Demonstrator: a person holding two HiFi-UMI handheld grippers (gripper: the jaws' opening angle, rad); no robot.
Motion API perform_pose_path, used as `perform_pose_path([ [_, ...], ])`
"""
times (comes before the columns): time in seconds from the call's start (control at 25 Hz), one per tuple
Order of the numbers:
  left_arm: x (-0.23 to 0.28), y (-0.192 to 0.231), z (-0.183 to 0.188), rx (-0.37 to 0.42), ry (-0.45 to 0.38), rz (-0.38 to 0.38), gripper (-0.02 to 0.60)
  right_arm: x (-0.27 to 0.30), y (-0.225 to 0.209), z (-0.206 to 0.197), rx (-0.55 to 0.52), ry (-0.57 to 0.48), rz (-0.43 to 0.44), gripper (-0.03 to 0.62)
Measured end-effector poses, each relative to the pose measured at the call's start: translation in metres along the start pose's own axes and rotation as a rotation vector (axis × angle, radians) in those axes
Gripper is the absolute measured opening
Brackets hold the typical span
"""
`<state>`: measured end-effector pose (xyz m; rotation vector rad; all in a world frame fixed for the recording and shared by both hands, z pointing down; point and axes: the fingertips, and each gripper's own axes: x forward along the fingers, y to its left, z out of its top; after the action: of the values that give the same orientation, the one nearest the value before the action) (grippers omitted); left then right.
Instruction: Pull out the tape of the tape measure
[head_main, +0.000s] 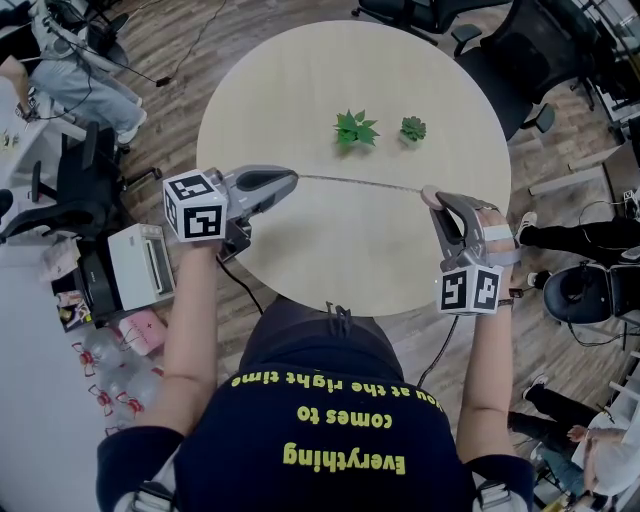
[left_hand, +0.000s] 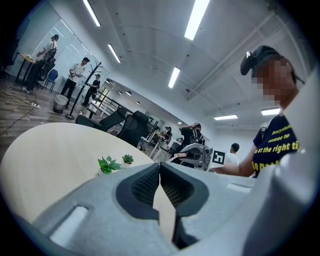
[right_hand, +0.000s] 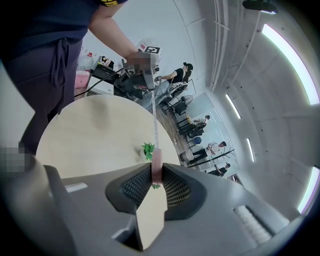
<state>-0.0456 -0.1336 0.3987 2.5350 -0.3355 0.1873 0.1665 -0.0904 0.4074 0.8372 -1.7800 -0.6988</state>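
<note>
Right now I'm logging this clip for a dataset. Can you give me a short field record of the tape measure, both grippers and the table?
left gripper: shut on the tape's end, near the table's left edge
right gripper: shut on the pink tape measure case
tape: drawn out, stretched in a line between the two grippers, over the table
table: round, light wood
other items: two small green plants, beyond the tape and apart from it

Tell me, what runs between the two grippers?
The tape: a thin line stretched over the table from the left gripper to the pink case in the right gripper. The head view shows it best.
</note>
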Motion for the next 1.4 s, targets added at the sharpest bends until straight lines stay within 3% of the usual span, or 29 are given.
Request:
perform_pose_path([
  [0.76, 0.033, -0.020, 0.000, -0.017, 0.007, -0.067, 0.008, 0.006, 0.002, 0.019, 0.010, -0.031, 0.006, 0.081],
  [1.4, 0.037, -0.019, -0.002, -0.034, 0.013, -0.043, 0.008, 0.004, 0.002, 0.019, -0.007, -0.044, -0.007, 0.081],
])
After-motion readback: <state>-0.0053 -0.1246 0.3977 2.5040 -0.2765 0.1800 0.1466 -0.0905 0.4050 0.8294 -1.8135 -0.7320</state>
